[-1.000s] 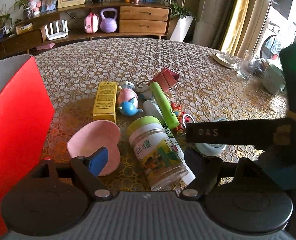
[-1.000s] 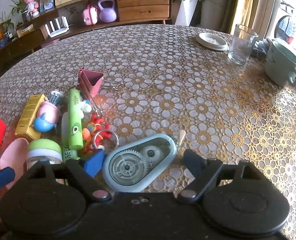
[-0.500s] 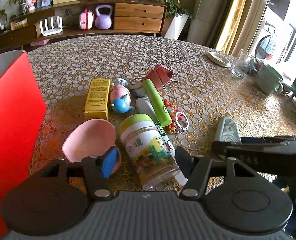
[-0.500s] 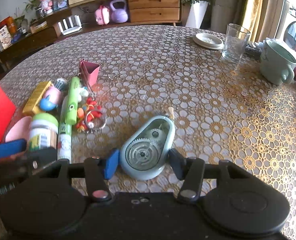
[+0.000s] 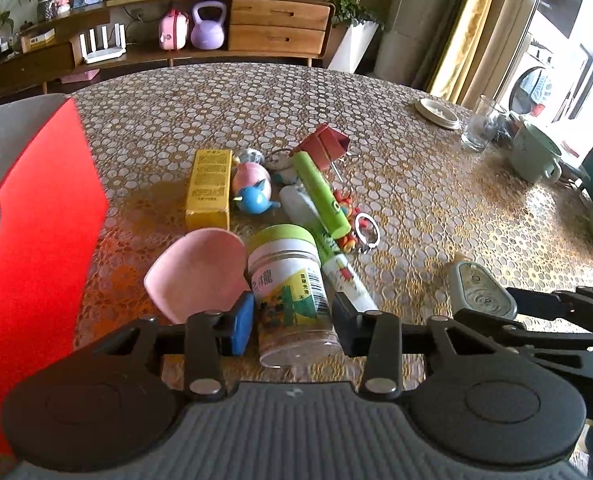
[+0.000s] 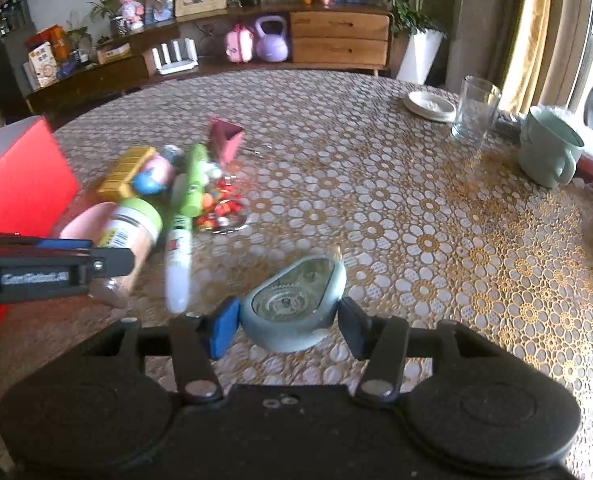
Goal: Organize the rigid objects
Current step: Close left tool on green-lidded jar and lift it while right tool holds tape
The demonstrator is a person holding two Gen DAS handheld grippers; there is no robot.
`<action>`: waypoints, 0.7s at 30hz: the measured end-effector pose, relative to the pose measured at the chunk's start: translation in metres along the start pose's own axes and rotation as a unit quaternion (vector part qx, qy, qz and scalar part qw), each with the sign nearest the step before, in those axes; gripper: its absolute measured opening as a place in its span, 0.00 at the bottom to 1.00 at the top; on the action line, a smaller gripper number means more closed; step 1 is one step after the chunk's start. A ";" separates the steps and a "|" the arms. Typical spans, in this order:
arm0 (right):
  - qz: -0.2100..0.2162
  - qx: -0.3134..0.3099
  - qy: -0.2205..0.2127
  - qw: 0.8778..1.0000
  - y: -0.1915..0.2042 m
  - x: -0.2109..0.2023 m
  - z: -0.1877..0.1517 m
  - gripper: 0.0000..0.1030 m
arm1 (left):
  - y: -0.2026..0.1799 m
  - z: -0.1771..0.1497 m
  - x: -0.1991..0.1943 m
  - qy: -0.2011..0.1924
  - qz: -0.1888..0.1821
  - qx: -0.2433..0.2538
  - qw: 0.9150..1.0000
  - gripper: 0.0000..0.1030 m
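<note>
Home living room: wooden sideboard (image 5: 276,26), curtains (image 5: 468,28), lace-clothed table (image 5: 256,108).

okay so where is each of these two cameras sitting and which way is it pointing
Left wrist: on the left gripper, facing a green-lidded clear jar between its fingers; own fingers and mount show.
Right wrist: on the right gripper, facing a pale blue correction-tape dispenser it clamps.
Shared: jar, dispenser, red box, each other's gripper.

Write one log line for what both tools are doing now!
left tool: shut on jar | right tool: shut on tape dispenser | red box: waiting
</note>
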State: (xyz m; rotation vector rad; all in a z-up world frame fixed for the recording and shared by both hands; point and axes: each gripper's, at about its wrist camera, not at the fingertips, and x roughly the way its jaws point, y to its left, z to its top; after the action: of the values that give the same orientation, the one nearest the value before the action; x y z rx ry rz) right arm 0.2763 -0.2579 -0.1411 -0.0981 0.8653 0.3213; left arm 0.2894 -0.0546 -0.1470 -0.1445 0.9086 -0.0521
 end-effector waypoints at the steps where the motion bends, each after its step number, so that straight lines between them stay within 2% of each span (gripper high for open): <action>1: -0.001 -0.003 -0.003 1.000 0.003 -0.005 -0.002 0.52 | 0.002 -0.002 -0.003 0.001 -0.002 -0.002 1.000 0.40; 13: 0.004 -0.029 -0.037 0.999 0.024 -0.051 -0.023 0.51 | 0.020 -0.021 -0.049 0.000 -0.017 -0.018 1.000 0.38; 15: 0.006 -0.037 -0.045 0.998 0.031 -0.061 -0.021 0.51 | 0.020 -0.021 -0.058 -0.008 -0.021 -0.013 1.000 0.32; 16: 0.007 -0.041 -0.048 0.998 0.035 -0.066 -0.020 0.51 | 0.022 -0.021 -0.063 -0.009 -0.024 -0.010 1.000 0.15; 17: 0.008 -0.043 -0.051 0.998 0.038 -0.071 -0.019 0.51 | 0.023 -0.021 -0.066 -0.007 -0.027 -0.010 1.000 0.05; 21: 0.006 -0.059 -0.056 0.997 0.052 -0.080 -0.018 0.51 | 0.026 -0.019 -0.073 -0.003 -0.019 0.010 1.000 0.05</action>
State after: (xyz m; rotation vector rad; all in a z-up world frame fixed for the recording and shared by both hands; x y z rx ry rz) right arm 0.1988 -0.2318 -0.0891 -0.1834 0.7351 0.3866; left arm 0.2288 -0.0227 -0.1053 -0.1437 0.8982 -0.0963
